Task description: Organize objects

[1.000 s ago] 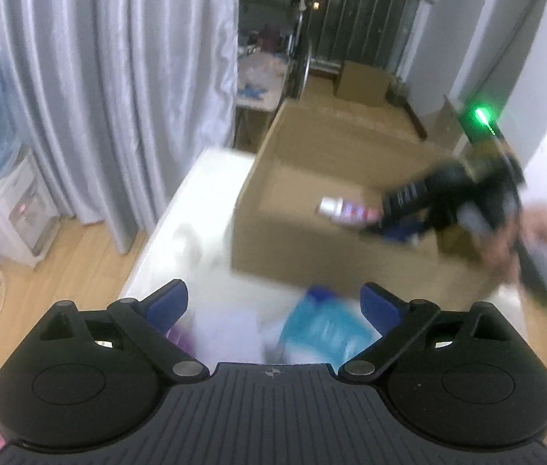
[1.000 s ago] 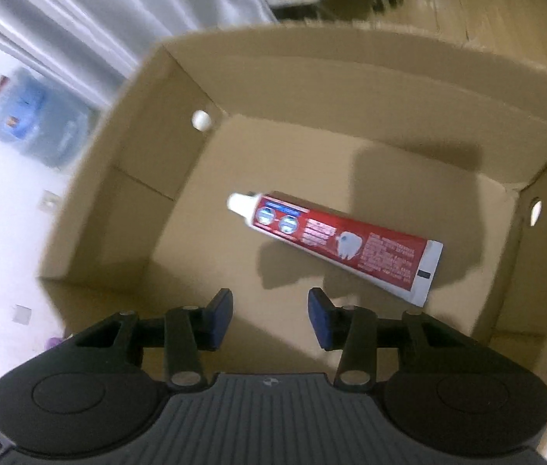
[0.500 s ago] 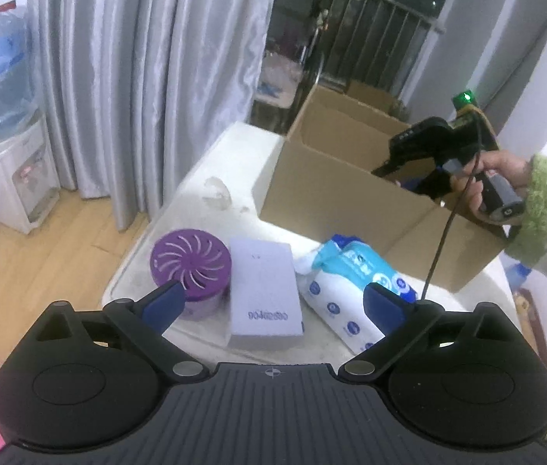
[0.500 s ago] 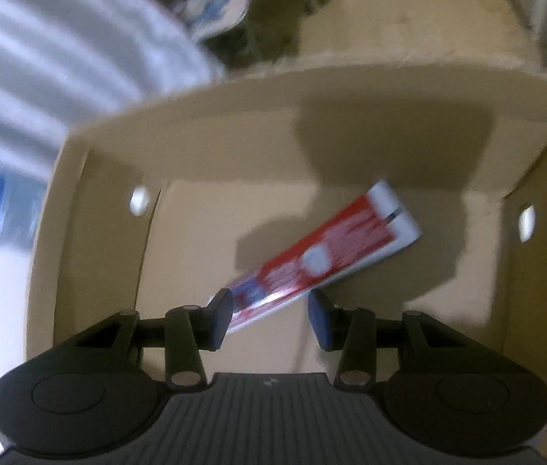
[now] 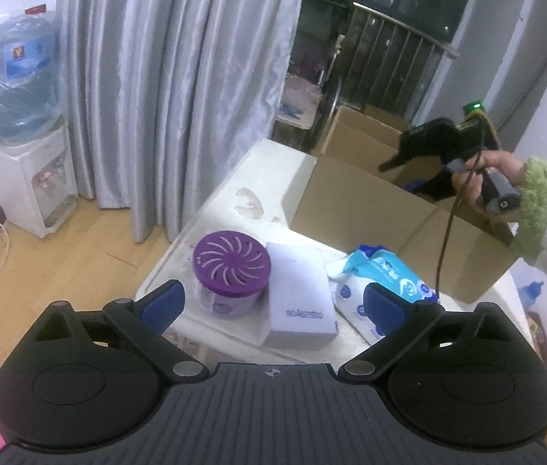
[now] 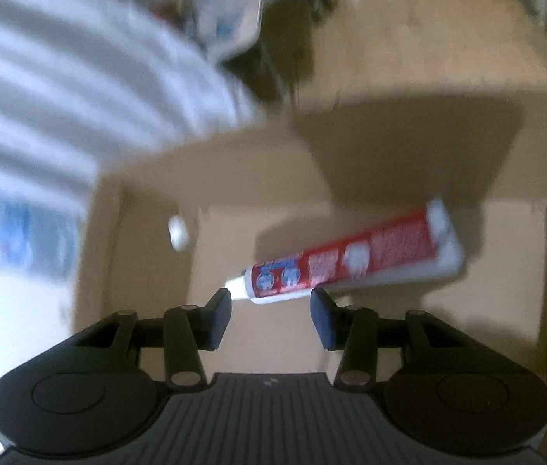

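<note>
In the left wrist view a purple round air freshener (image 5: 230, 271), a white box (image 5: 299, 294) and a blue-white wipes pack (image 5: 382, 283) lie on the white table (image 5: 257, 178) in front of an open cardboard box (image 5: 370, 209). My left gripper (image 5: 273, 302) is open and empty, held above the table's near edge. My right gripper (image 5: 413, 159) hangs over the box. In the right wrist view the right gripper (image 6: 270, 302) is open, above a red toothpaste tube (image 6: 351, 259) lying on the floor of the box (image 6: 351, 178).
A water dispenser with a blue bottle (image 5: 17, 89) stands at the left by grey curtains (image 5: 180, 77). A second cardboard box (image 5: 374, 131) sits behind the first. Wooden floor (image 5: 60, 255) lies left of the table. A cable (image 5: 447, 240) hangs from the right gripper.
My left gripper pulled back and up, so the table objects came fully into view. My right gripper turned and lifted over the box; the toothpaste stays on the box floor.
</note>
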Motion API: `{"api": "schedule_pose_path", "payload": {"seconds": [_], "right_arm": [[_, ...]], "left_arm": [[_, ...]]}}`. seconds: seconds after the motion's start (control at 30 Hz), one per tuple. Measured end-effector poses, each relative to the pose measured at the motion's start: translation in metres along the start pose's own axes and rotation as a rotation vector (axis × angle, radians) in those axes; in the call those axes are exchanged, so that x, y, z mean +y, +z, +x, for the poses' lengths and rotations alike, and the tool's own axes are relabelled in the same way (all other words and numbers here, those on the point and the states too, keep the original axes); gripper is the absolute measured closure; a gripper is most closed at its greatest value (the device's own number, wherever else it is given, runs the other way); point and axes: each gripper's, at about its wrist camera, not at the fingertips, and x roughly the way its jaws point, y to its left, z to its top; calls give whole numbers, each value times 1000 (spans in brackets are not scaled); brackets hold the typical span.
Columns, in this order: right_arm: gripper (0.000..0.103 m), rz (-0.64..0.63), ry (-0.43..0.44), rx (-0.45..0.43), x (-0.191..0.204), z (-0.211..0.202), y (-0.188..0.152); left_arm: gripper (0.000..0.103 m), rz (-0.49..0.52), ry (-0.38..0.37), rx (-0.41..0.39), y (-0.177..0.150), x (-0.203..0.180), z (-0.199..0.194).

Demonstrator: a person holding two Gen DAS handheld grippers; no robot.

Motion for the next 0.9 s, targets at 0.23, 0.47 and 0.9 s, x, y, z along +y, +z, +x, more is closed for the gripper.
{"api": "schedule_pose_path", "payload": {"seconds": [0.23, 0.47, 0.9], "right_arm": [[54, -8, 117, -10, 6, -33, -25], [53, -77, 405, 153, 44, -60, -100], [52, -686, 257, 148, 156, -20, -219]], "left_arm": [[4, -25, -3, -16, 0, 11, -3], [4, -11, 53, -46, 4, 12, 3], [25, 129, 173, -16, -4, 4, 30]]}}
